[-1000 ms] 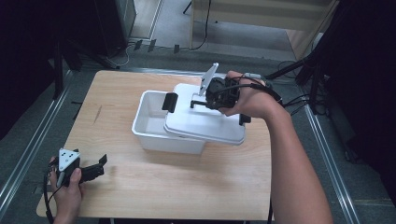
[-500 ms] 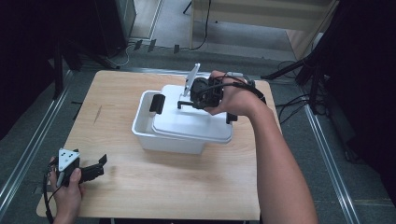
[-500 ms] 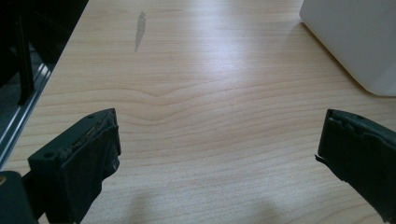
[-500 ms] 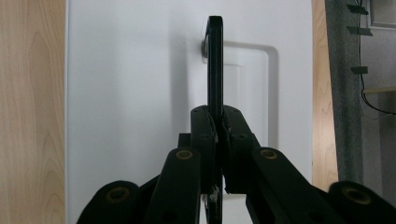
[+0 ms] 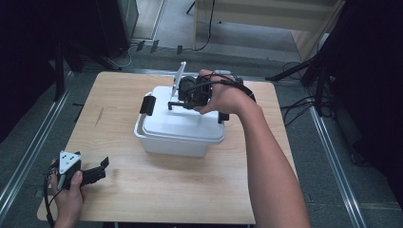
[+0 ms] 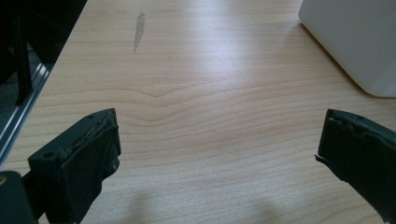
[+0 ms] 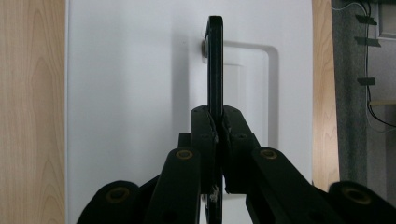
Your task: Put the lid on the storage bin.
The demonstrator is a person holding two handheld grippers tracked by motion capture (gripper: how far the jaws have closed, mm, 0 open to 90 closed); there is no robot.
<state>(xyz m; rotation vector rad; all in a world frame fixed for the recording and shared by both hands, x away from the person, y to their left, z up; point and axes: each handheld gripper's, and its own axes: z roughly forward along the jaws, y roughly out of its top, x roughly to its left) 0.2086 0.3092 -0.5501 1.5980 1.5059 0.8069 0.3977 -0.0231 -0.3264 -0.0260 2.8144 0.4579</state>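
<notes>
From above, my right hand covers the right gripper [image 5: 177, 102], so I can't read its jaws there; the right gripper view shows them pinching the lid's thin black handle [image 7: 215, 70]. The white lid [image 5: 183, 123] sits on the white bin [image 5: 166, 145] mid-table, a black latch [image 5: 148, 105] at its left end. The table [image 5: 142, 199] is pale wood, ringed by grey floor and cables. My left gripper [image 6: 217, 154] rests at the near-left corner, jaws spread, bin's corner [image 6: 359, 42] ahead.

High view looks down; gripper views sit close, sharing the white box [image 5: 180, 128].
</notes>
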